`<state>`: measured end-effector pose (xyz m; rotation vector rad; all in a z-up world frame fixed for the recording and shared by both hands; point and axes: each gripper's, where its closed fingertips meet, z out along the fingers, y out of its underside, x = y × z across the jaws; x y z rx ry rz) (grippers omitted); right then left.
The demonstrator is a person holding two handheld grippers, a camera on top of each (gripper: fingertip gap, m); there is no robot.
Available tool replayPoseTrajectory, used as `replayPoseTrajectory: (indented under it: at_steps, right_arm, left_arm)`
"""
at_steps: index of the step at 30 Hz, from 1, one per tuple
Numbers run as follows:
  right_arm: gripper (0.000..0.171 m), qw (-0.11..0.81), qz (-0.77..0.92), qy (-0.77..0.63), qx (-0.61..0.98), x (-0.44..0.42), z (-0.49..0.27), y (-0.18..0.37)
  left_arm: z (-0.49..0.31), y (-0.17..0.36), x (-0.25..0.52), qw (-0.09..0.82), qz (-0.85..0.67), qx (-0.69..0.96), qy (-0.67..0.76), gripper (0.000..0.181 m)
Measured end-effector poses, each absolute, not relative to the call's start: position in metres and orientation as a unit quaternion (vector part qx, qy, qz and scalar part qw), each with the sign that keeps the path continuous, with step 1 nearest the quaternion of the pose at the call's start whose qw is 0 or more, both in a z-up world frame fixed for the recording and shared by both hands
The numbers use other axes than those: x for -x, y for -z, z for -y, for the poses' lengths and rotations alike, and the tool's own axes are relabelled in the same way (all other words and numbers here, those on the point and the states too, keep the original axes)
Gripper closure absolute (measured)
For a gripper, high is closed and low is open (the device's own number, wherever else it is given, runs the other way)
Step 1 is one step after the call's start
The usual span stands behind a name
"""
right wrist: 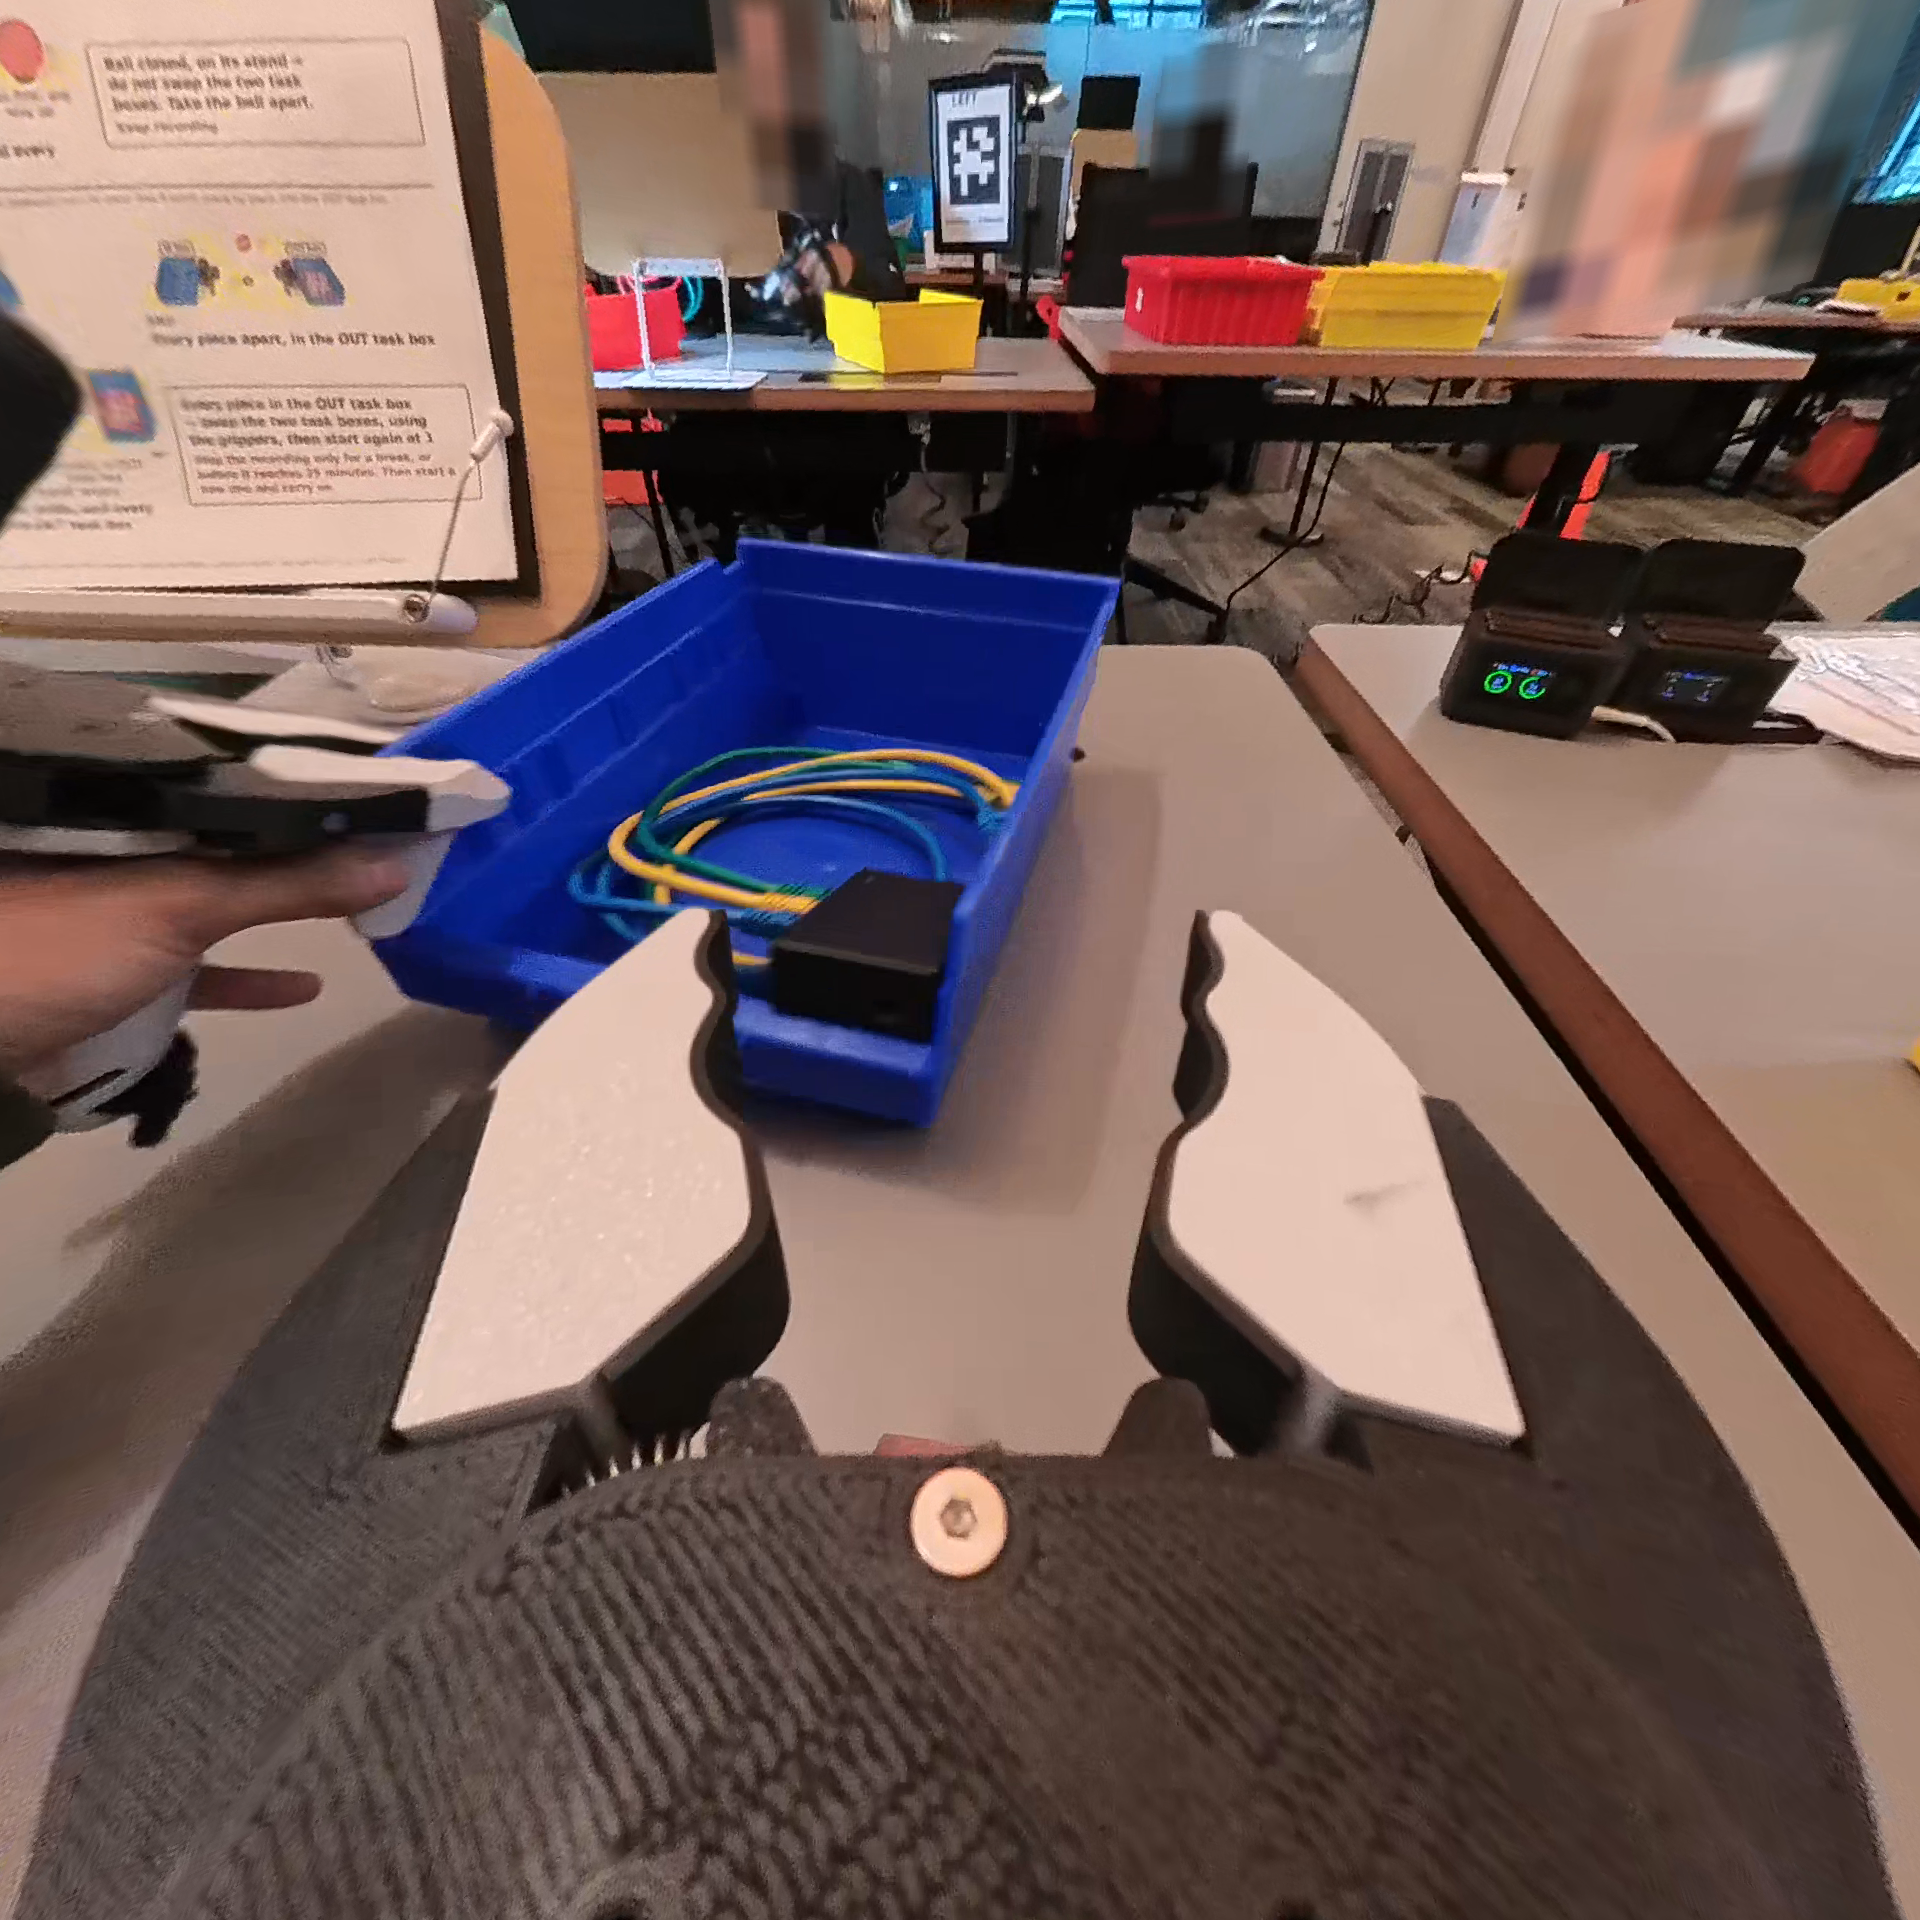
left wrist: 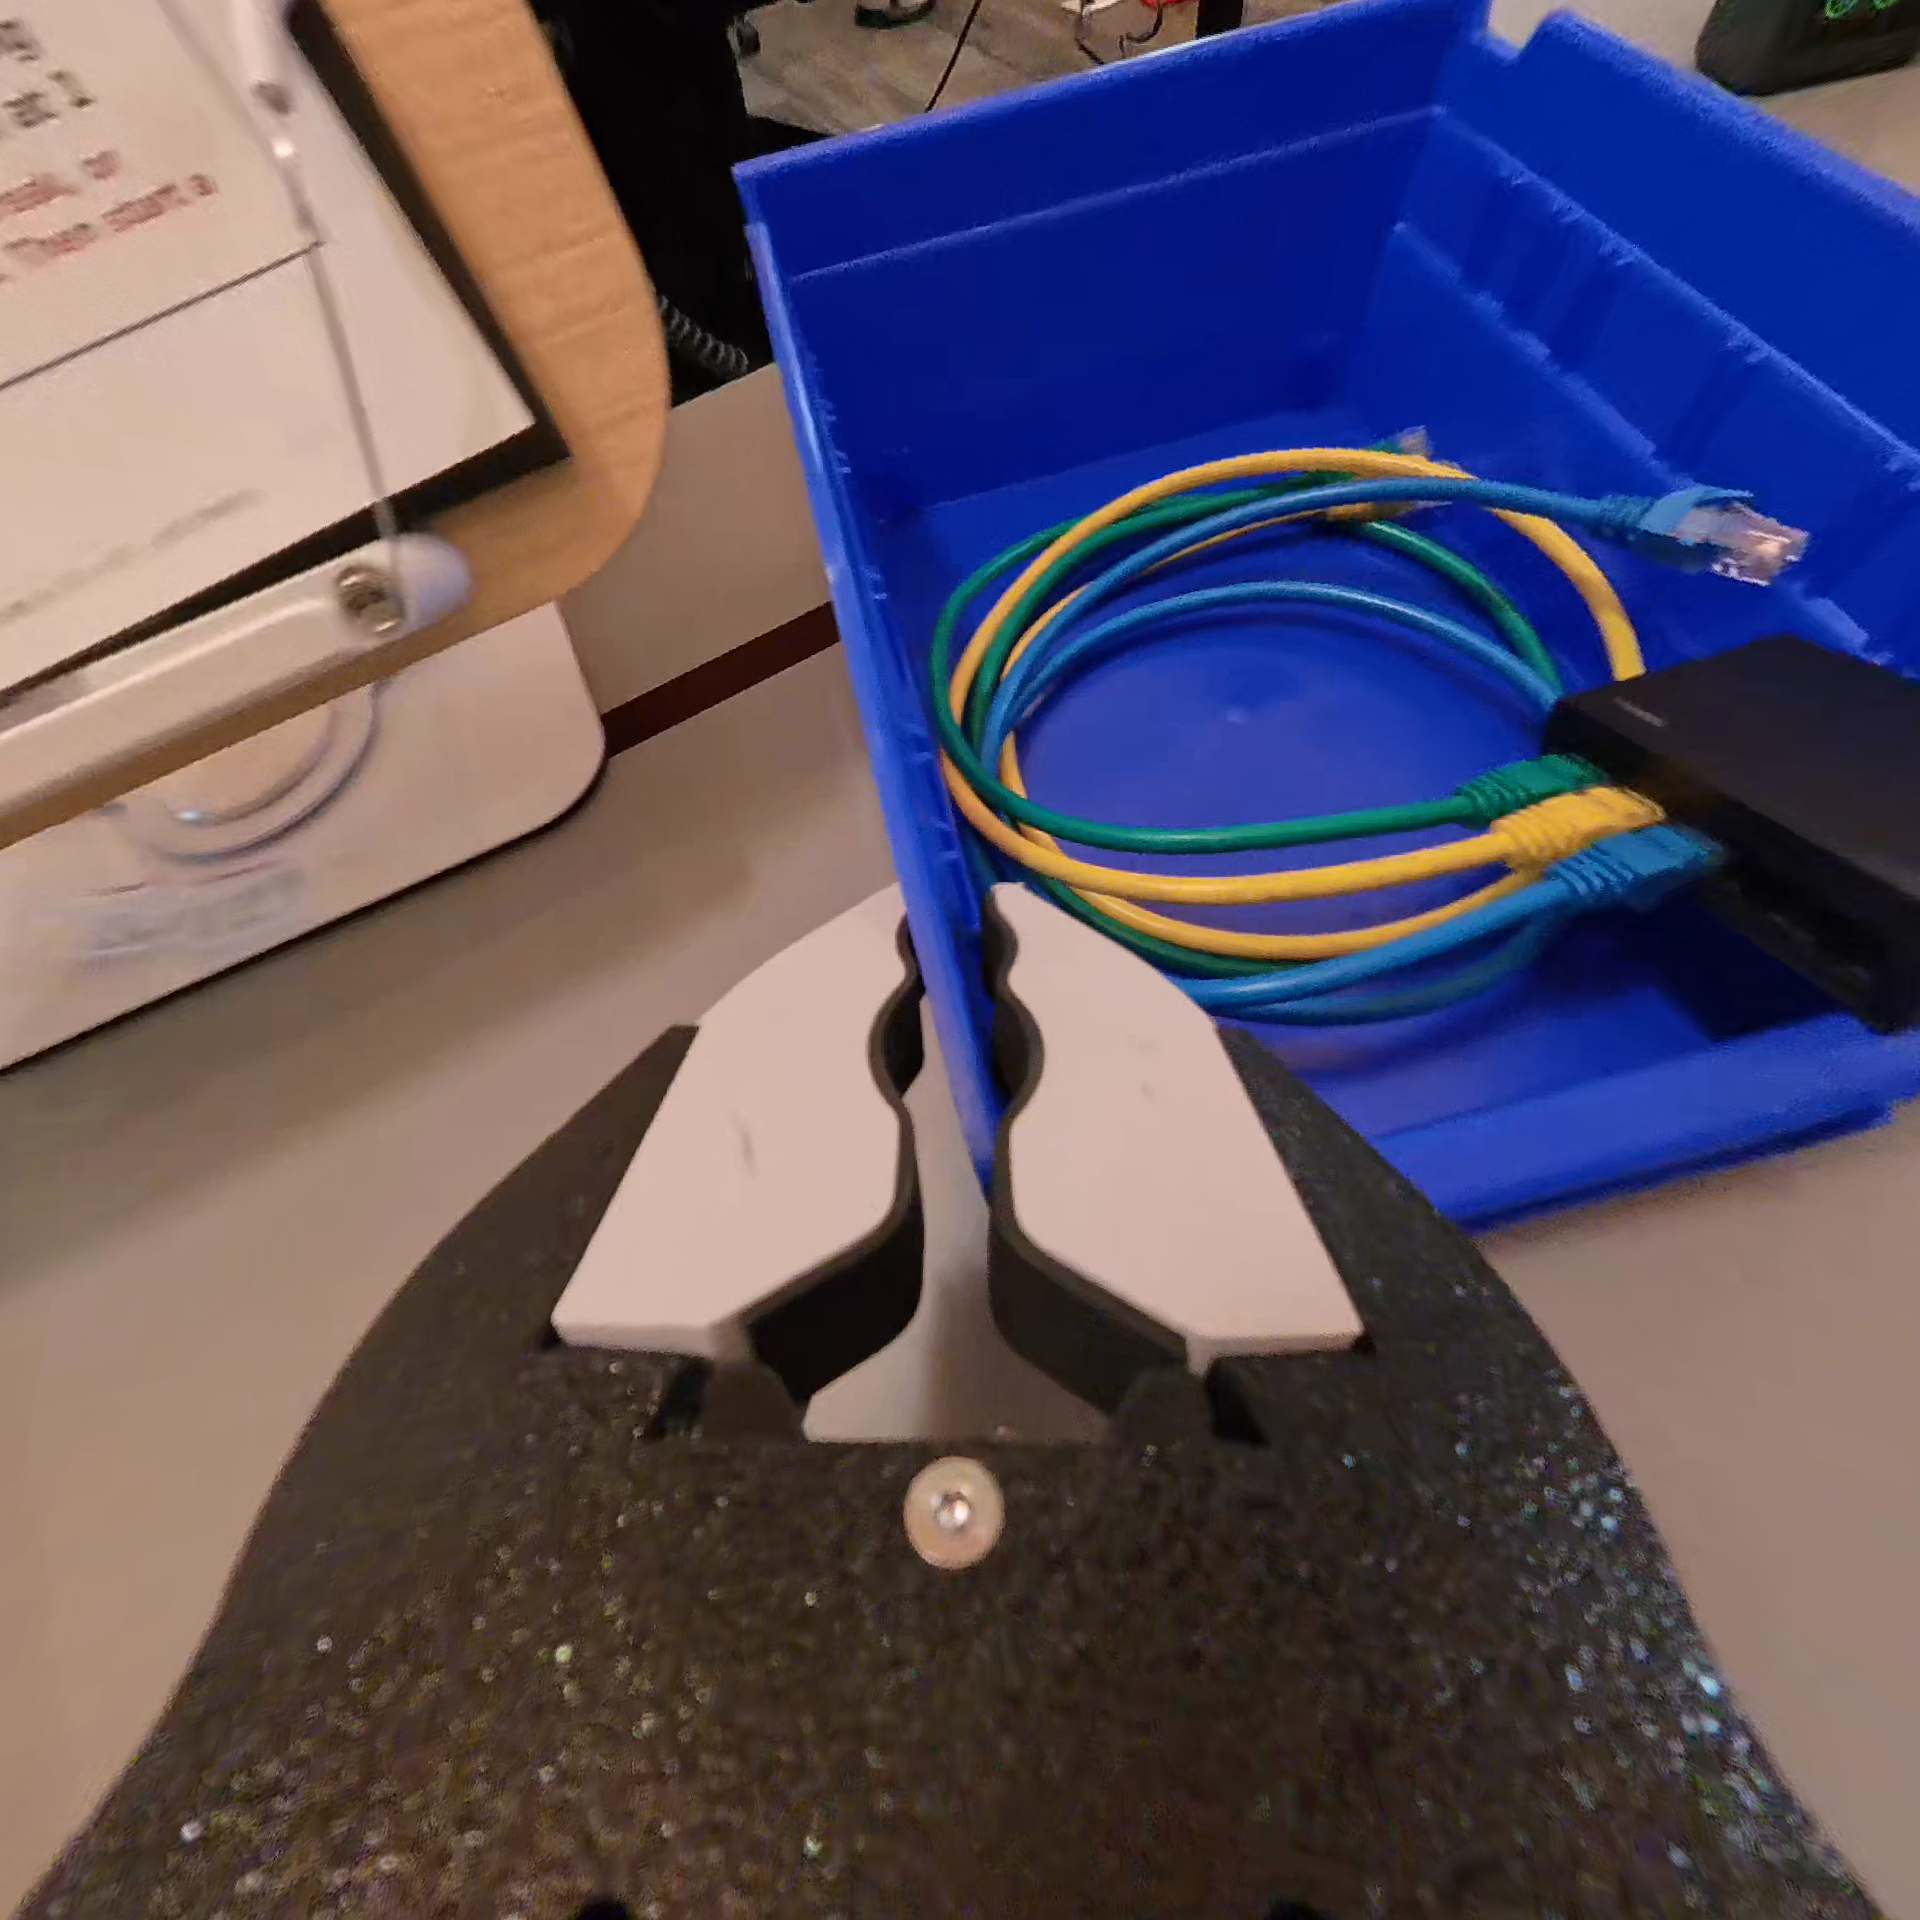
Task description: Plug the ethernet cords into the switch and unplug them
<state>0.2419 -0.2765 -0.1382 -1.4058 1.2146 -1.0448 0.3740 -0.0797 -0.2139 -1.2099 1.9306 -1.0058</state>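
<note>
Both tongs are in view and empty. Left tongs (left wrist: 951, 935): fingers drawn to a narrow gap that straddles the near-left wall of the bin without clamping it; in the right wrist view the same tool (right wrist: 457, 795) sits at that wall, held by a person's hand (right wrist: 114, 956). Right tongs (right wrist: 956, 935): spread wide, hovering above the desk just short of the bin.

Desk (right wrist: 1195, 935): grey surface with a brown edge, carrying the bin. A second desk stands to the right, apart, bearing two small black units (right wrist: 1621, 655) with lit displays.

Instruction board (right wrist: 260, 291): printed sheet on a wooden backing, standing left of the bin.

Blue bin (left wrist: 1143, 343): open plastic tray resting flat on the desk.

Switch (left wrist: 1787, 810): black box inside the bin, against its right side.

Ethernet cords: green cord (left wrist: 1226, 831), yellow cord (left wrist: 1278, 883) and blue cord (left wrist: 1351, 966) lie coiled together on the bin floor. One end of each is seated side by side in the switch. The blue cord's free plug (left wrist: 1725, 535) lies loose near the far wall; the other free ends are blurred.
</note>
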Motion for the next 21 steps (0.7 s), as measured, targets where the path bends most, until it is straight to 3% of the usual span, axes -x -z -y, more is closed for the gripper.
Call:
replayPoseTrajectory:
  at_steps: [5, 13, 21]
  right_arm:
    - [0.089, 0.488, -0.488, 0.44, 0.575, -0.238, 0.271, 0.126]
    - [0.084, 0.512, -0.434, 0.427, 0.605, -0.23, 0.216, 0.106]
    - [0.079, 0.567, -0.312, 0.298, 0.702, -0.196, 0.039, 0.123]
  left_arm:
    - [0.031, 0.213, -0.317, 0.305, -0.752, 0.429, 0.397, 0.174]
    - [-0.08, 0.214, -0.146, 0.239, -0.809, 0.355, 0.403, 0.174]
    - [-0.227, 0.214, -0.002, 0.189, -0.79, 0.432, 0.392, 0.176]
